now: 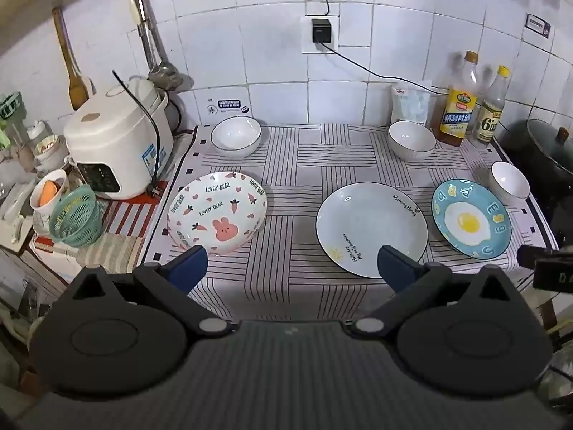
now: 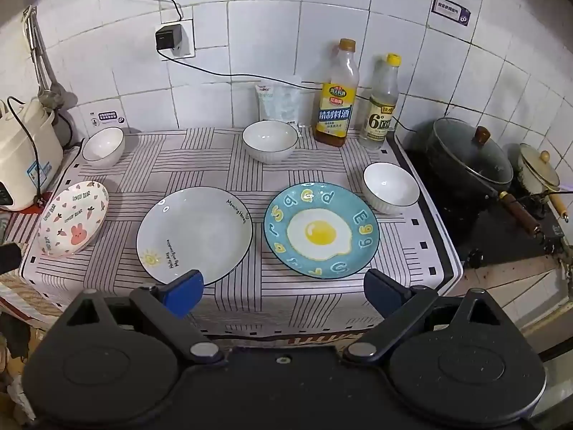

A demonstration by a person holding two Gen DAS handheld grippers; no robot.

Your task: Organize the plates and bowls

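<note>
On the striped cloth (image 2: pixel 286 143) covering the counter lie 3 plates and 3 bowls, all apart from one another and all empty. Across the near row sit the rabbit plate (image 1: pixel 217 211) at the left, tilted with its right rim raised; the white plate (image 1: pixel 370 227) in the middle, lying flat; and the blue egg plate (image 2: pixel 321 230) at the right, also flat. The rabbit and the "LOVELY BEAR" lettering read upright toward the camera, while the small script on the white plate reads upside down from the left wrist view. Behind them stand 3 white bowls, mouths up: the left bowl (image 1: pixel 235 136) near the wall, the middle bowl (image 2: pixel 270 140) just in front of a plastic packet (image 2: pixel 279 102), and the right bowl (image 2: pixel 391 187) just beside the egg plate's far right rim.

Both tools hover over the near edge of the cloth, pitched downward. The left gripper (image 1: pixel 292 268) has its jaws spread wide with nothing between them, its fingers framing the gap between the rabbit plate and the white plate. The right gripper (image 2: pixel 284 292) is likewise spread wide and empty, in front of the egg plate.

2 bottles (image 2: pixel 336 96) stand at the back. A rice cooker (image 1: pixel 118 147) sits left of the cloth, and a lidded pan (image 2: pixel 469 157) on the stove to the right.
</note>
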